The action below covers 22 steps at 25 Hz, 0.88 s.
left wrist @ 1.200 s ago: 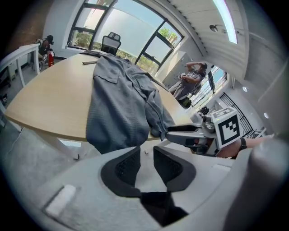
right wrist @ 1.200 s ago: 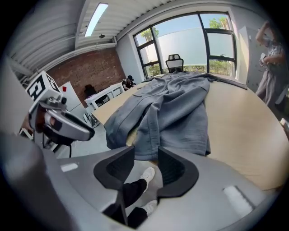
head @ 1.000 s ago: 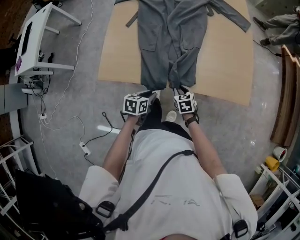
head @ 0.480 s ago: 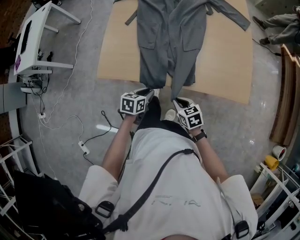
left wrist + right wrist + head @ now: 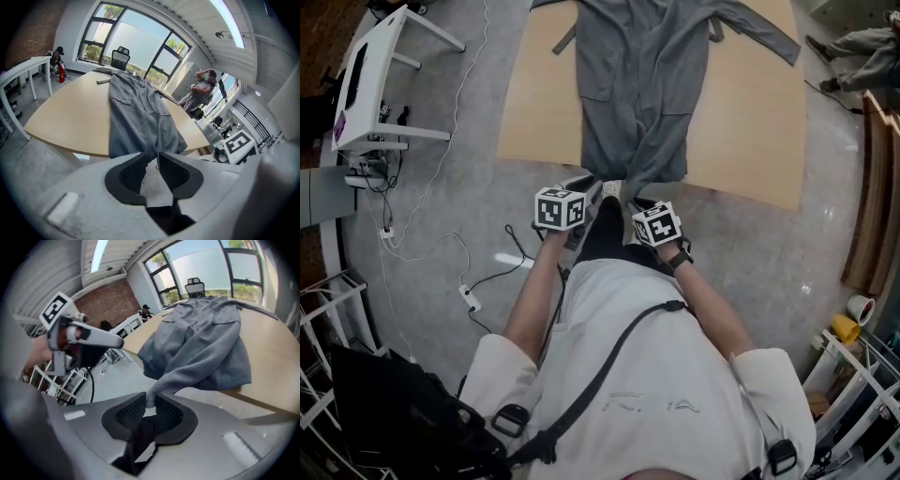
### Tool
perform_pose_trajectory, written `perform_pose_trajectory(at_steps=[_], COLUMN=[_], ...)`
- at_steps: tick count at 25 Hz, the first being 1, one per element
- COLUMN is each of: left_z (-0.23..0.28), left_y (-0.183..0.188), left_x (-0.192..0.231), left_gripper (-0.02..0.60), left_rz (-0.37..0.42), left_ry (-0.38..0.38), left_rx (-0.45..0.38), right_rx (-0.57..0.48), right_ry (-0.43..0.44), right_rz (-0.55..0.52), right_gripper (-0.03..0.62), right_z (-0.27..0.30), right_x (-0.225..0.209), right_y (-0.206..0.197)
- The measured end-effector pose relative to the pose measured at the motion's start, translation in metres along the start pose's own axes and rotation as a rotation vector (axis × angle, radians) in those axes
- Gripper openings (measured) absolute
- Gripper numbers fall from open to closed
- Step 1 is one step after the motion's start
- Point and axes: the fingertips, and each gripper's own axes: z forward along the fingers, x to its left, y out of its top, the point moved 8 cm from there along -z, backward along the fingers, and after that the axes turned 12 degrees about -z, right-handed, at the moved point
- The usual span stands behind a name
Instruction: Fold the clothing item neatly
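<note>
A grey robe-like garment (image 5: 637, 84) lies lengthwise on the wooden table (image 5: 750, 122), its hem at the near edge. My left gripper (image 5: 596, 187) holds the left part of the hem just off that edge; in its own view the cloth (image 5: 136, 117) runs down into the nearly closed jaws (image 5: 151, 161). Close beside it, my right gripper (image 5: 628, 193) pinches the right hem corner, drawn into a taut strand (image 5: 187, 373) that ends between its pads (image 5: 150, 401). Those jaws have just been opening slightly, with cloth still between them.
A white desk (image 5: 370, 80) stands at the far left, with cables (image 5: 459, 262) across the floor. A seated person (image 5: 862, 56) is at the top right. Shelving (image 5: 853, 375) and tape rolls (image 5: 860, 307) line the right side. A black bag (image 5: 394, 403) sits at the lower left.
My right gripper has swung left towards the left gripper, dragging its hem corner across and off the table edge. The left gripper has barely shifted.
</note>
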Motion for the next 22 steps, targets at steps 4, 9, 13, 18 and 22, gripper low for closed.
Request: perform_pose_trajectory(at_steps=[4,9,13,18,22], left_z=[-0.002,-0.014,-0.025,-0.044,-0.043], left_y=[0.012,0.037,0.071,0.132,0.189], left_x=[-0.002,-0.012,-0.035,-0.048,-0.035], left_gripper=[0.095,0.095,0.095,0.095,0.094], left_rz=[0.028,0.074,0.144,0.177,0.224], left_ry=[-0.005,-0.004,-0.015,-0.048,-0.056], left_rx=[-0.004,-0.054,-0.147,-0.313,-0.392], right_rx=[-0.068,-0.314,-0.509,-0.664,-0.725], right_ry=[0.048,0.006,-0.095,-0.214,-0.283], right_rz=[0.057,-0.007,-0.066,-0.140,-0.145], right_gripper=[0.206,0.181,0.152,0.152,0.152], right_z=[-0.007,-0.076,-0.117,-0.132,-0.123], right_x=[-0.014,-0.025,-0.050,-0.071,-0.089], right_y=[0.023,0.060,0.091,0.156,0.212])
